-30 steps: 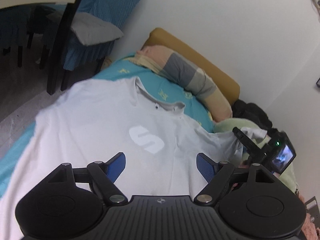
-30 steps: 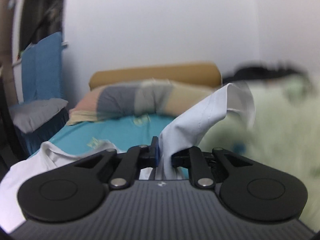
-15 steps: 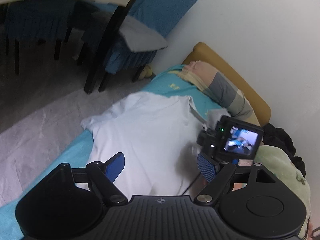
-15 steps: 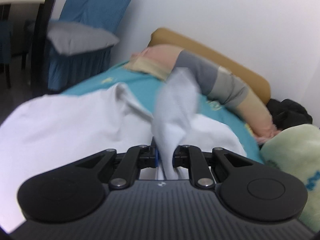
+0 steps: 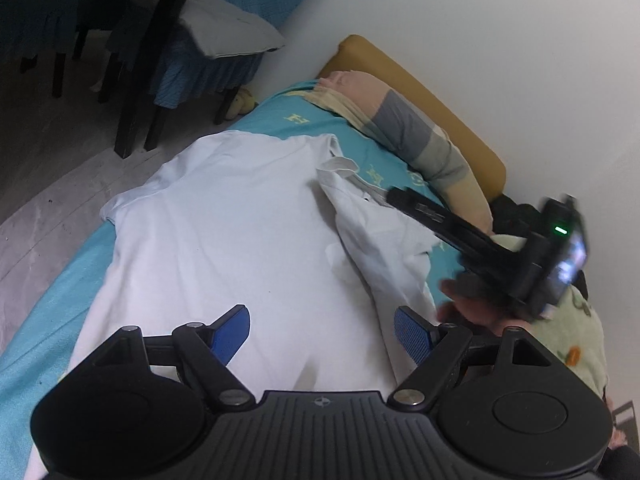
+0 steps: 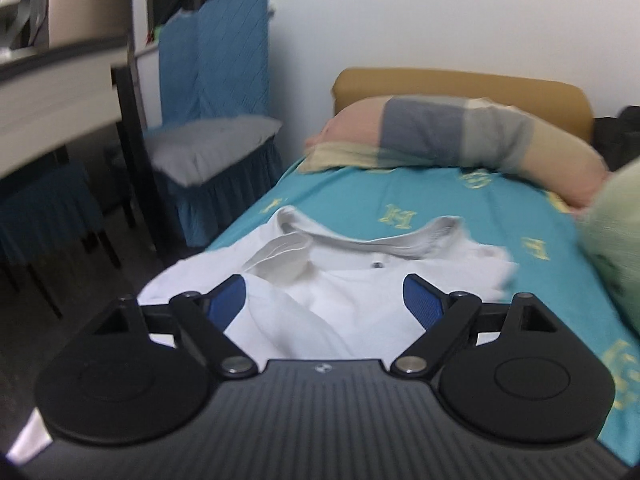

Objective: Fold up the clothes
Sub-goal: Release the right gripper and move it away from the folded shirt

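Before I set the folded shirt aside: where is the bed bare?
Bare teal sheet lies between the shirt collar and the striped pillow, and a strip along the floor-side edge. The green blanket crowds the wall side.

White wall point(image 5: 460, 40), grey floor point(image 5: 48, 184), blue-covered chair point(image 6: 216, 92) beside bed point(image 6: 440, 204).

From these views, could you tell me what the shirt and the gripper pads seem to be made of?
Shirt: soft white knit, probably cotton, matte; it creases and drapes, with a ribbed collar. Pads: blue, likely rubber or textured plastic; a fine grid pattern shows on their faces.
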`<action>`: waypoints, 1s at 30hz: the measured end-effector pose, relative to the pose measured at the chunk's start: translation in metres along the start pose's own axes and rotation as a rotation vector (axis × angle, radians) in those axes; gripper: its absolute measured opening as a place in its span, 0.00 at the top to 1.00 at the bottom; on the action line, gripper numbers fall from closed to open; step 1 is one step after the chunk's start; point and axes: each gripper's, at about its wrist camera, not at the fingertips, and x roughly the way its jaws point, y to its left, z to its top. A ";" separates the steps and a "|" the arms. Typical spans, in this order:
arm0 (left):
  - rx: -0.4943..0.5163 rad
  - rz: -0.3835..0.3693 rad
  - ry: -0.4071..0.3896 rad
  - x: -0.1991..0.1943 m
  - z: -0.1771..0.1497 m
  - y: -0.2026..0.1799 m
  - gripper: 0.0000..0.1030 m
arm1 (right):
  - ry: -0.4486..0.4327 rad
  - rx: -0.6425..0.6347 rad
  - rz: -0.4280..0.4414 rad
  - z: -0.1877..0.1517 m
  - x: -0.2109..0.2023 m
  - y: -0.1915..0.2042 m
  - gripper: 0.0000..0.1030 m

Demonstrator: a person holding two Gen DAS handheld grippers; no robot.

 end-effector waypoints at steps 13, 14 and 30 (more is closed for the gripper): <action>0.155 -0.095 0.135 -0.036 -0.064 -0.070 0.21 | -0.021 0.179 -0.066 -0.047 -0.258 -0.056 0.15; 0.164 -0.105 0.153 -0.037 -0.071 -0.077 0.21 | -0.014 0.177 -0.076 -0.052 -0.272 -0.057 0.15; 0.435 -0.150 0.309 -0.035 -0.186 -0.172 0.27 | -0.077 0.343 -0.107 -0.095 -0.348 -0.123 0.15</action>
